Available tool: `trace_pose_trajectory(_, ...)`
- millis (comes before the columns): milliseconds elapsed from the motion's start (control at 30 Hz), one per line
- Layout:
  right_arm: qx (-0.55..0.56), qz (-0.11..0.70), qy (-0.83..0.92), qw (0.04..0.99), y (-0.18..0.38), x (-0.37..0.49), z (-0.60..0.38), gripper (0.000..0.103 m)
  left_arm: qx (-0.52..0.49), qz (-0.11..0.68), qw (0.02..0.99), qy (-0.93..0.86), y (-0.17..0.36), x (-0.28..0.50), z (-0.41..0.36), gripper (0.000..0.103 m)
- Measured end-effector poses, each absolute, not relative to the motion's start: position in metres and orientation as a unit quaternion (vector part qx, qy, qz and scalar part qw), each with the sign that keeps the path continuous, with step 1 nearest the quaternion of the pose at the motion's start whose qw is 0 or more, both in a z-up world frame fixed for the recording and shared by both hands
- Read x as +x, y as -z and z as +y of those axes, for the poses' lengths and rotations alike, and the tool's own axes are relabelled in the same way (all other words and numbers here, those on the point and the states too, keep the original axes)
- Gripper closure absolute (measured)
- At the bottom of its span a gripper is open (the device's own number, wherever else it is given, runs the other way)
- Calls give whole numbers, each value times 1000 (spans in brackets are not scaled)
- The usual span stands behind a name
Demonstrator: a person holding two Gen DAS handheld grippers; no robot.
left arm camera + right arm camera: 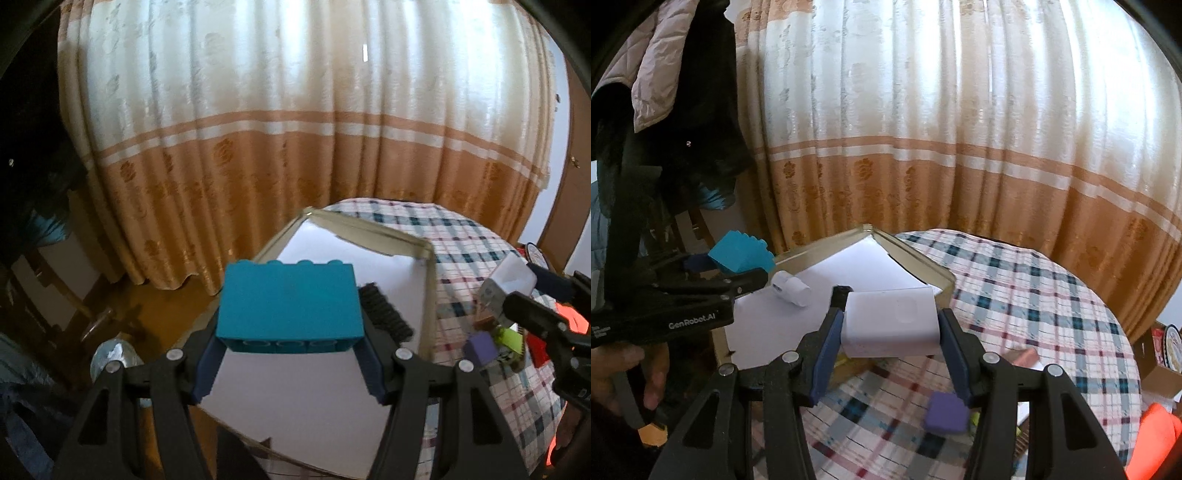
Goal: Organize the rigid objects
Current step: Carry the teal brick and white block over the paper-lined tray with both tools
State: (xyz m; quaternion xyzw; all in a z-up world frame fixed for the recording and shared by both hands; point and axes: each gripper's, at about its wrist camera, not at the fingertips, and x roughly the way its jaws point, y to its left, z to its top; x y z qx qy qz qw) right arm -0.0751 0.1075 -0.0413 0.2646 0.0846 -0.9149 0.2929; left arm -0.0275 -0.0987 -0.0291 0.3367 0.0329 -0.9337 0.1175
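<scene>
Left gripper (290,347): jaws clamped on a teal block (290,304), tilted downward. Right gripper (892,341): jaws clamped on a white box (892,326), tilted downward. A hand (635,373) grips the left handle.

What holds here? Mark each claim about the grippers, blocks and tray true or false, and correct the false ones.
1. The left gripper grips a teal studded plastic brick. True.
2. The right gripper is empty. False: it holds a white rectangular block.
3. A small white roll lies in the shallow metal tray lined with white paper. True.
4. The purple foam cube sits inside the tray. False: it rests on the checked tablecloth.
5. A black ribbed piece lies in the tray. True.
</scene>
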Motion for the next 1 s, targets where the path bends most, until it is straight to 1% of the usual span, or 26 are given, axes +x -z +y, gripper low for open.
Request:
trace_pose_trajectory(467,281,115,895,327,55,-85,55,48,371,27,145,917,49,-37,-116,39)
trace_pose_trajectory(1000,299,144,881,338,73,-93,21,48,386,51,155,908,60,-41,-137,39)
